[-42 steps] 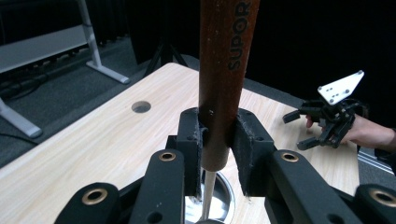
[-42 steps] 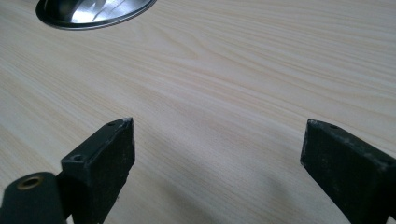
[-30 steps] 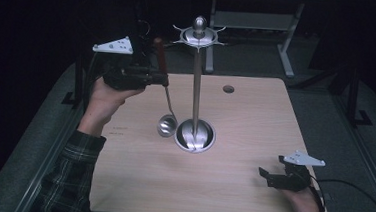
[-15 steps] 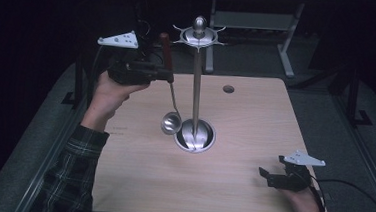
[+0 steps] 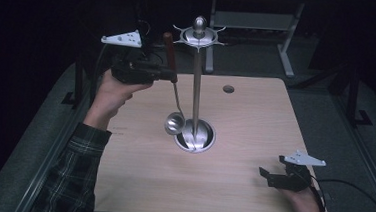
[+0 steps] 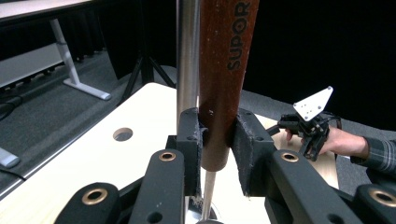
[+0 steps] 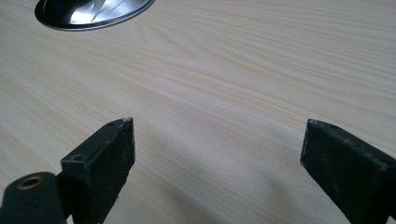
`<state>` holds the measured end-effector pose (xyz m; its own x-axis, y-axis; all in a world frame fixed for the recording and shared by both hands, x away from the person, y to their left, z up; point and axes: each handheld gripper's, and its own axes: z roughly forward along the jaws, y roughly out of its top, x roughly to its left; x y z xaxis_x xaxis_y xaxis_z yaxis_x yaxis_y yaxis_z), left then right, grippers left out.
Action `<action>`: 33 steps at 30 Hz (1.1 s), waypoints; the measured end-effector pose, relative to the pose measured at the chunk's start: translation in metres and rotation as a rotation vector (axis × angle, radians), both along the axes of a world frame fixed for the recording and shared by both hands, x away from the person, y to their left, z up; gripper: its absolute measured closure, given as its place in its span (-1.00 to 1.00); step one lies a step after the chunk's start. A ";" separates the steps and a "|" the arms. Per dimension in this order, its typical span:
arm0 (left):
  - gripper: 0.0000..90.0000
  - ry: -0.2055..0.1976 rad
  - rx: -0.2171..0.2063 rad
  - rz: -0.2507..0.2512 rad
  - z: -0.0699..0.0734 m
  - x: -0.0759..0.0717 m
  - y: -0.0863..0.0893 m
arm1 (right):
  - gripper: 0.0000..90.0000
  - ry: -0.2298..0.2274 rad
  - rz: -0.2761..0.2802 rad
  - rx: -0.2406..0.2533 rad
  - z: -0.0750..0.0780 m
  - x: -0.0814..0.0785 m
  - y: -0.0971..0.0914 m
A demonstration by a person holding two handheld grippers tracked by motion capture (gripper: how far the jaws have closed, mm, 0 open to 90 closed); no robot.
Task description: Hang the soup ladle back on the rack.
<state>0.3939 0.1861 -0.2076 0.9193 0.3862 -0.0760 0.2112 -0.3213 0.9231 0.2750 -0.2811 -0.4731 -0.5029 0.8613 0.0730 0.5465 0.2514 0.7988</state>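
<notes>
over at the left of the high view, the left gripper (image 5: 170, 75) is held up above the table's (image 5: 249, 200) left edge, a plaid sleeve (image 5: 70, 178) trailing down from the hand. its 2 jaws are clamped on the reddish-brown wooden handle of a ladle (image 5: 174, 110) — in the left gripper view the pads (image 6: 189, 140) press the handle from both sides, near its lower end, with the handle upright and the word "supor" printed on it. the ladle hangs down from that grip, its thin metal shaft running to a round steel bowl that sits low, just beside the rack's pole and just above the tabletop. the rack (image 5: 196, 86) stands mid-table: a tall steel pole on a round dished base, with a ring of hooks and a knob at the top. a small round hole (image 5: 229, 89) lies in the tabletop behind it. farther right, near the front right corner, the right gripper (image 5: 266, 175) rests low — its jaws stand wide apart with bare wood between them.
</notes>
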 end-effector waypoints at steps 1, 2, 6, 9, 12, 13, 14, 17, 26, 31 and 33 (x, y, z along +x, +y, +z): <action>0.63 -0.001 0.005 0.000 0.000 0.000 0.000 | -0.79 -0.001 0.000 0.000 0.000 0.000 0.000; 0.63 0.002 0.007 0.002 0.000 0.001 -0.001 | -0.79 -0.001 0.001 -0.001 0.000 0.000 0.000; 0.63 0.006 0.012 -0.001 -0.001 0.004 -0.003 | -0.79 -0.004 0.003 -0.003 0.000 0.000 0.000; 0.63 0.011 0.011 -0.011 -0.002 0.005 -0.006 | -0.79 0.000 -0.001 0.001 0.000 0.000 0.000; 0.63 0.015 0.016 -0.024 -0.005 0.006 -0.011 | -0.79 -0.001 0.001 0.000 0.000 0.000 0.000; 0.63 0.014 0.013 -0.025 -0.005 0.006 -0.012 | -0.79 0.000 0.000 0.001 0.000 0.000 0.000; 0.63 0.015 0.012 -0.027 -0.005 0.006 -0.013 | -0.79 0.000 0.001 0.000 0.000 0.000 0.000; 0.63 0.017 0.014 -0.031 -0.005 0.008 -0.016 | -0.79 -0.005 0.004 -0.002 0.000 0.000 0.000; 0.61 0.009 0.007 -0.023 -0.010 0.007 -0.015 | -0.79 -0.005 0.006 -0.002 0.000 0.000 -0.001; 0.35 0.016 0.030 0.001 -0.015 0.004 -0.007 | -0.79 -0.001 0.000 0.001 0.000 -0.001 -0.001; 0.26 0.021 0.046 0.016 -0.019 0.002 -0.003 | -0.79 -0.007 0.006 -0.004 0.000 -0.001 -0.001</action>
